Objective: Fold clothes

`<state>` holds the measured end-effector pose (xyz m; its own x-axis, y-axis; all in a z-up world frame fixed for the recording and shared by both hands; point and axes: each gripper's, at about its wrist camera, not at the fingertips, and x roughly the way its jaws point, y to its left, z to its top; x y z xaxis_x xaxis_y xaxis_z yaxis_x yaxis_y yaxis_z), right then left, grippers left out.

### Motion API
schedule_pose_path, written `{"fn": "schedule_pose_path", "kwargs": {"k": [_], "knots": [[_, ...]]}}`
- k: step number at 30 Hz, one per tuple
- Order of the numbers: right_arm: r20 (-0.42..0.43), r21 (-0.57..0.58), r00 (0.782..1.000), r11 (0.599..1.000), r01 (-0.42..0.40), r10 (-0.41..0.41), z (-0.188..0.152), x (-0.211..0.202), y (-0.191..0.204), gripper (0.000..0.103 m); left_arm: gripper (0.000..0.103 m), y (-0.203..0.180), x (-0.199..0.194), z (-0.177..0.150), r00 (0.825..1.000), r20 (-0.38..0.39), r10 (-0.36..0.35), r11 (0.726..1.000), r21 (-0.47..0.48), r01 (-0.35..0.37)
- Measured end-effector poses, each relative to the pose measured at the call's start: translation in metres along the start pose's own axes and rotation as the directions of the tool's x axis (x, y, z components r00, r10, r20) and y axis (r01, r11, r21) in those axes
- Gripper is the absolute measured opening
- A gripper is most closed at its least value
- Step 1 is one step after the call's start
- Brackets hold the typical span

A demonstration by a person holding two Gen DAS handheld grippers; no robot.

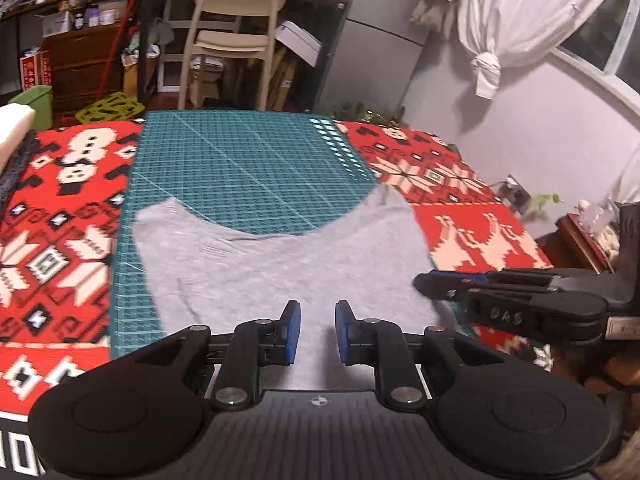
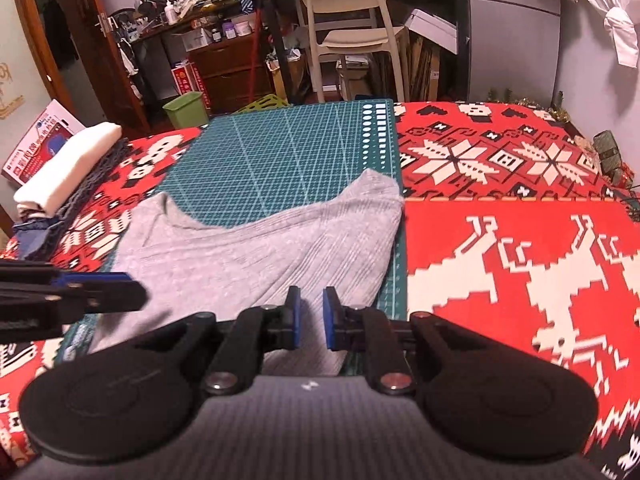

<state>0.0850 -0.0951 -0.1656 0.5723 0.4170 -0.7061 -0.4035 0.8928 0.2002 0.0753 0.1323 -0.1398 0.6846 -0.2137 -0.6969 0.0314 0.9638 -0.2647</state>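
While both tools hover over its near edge, the left hand-held gripper [image 1: 317, 334] and right hand-held gripper [image 2: 308, 318] each show a narrow empty gap between the pads. Ahead at twelve o'clock lies the grey garment [image 2: 256, 256], stretched nine-to-three across the green mat [image 2: 288, 152].

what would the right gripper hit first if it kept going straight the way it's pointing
Most likely the grey garment. The right gripper points forward and down, jaws slightly apart with nothing between them, and the cloth lies directly ahead on the green cutting mat. How high it sits above the cloth is unclear.
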Motion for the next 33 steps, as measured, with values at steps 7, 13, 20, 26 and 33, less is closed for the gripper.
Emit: {"fn": "schedule_pose_path", "kwargs": {"k": [7, 13, 20, 26, 33], "knots": [[-0.020, 0.007, 1.000, 1.000, 0.000, 0.000, -0.018, -0.001, 0.003, 0.014, 0.015, -0.024, 0.002, -0.004, 1.000, -0.012, -0.017, 0.999, 0.047, 0.018], [-0.040, 0.046, 0.999, 0.999, -0.015, 0.017, -0.021, -0.013, 0.001, 0.014, 0.015, -0.035, 0.002, -0.005, 1.000, -0.022, -0.018, 0.997, 0.074, 0.019], [-0.055, -0.014, 0.998, 1.000, -0.025, 0.024, -0.040, -0.023, 0.011, 0.014, 0.009, -0.044, 0.004, -0.015, 0.998, -0.046, -0.048, 0.994, 0.099, 0.053], [-0.062, 0.009, 0.997, 0.999, -0.039, 0.040, -0.053, -0.034, 0.012, 0.013, 0.008, -0.052, 0.006, -0.023, 0.995, -0.070, -0.071, 0.988, 0.130, 0.080], [-0.067, 0.002, 0.997, 0.999, -0.039, 0.039, -0.061, -0.042, 0.016, 0.013, 0.009, -0.055, 0.017, -0.039, 0.993, -0.110, -0.031, 0.981, 0.188, 0.051]]}}
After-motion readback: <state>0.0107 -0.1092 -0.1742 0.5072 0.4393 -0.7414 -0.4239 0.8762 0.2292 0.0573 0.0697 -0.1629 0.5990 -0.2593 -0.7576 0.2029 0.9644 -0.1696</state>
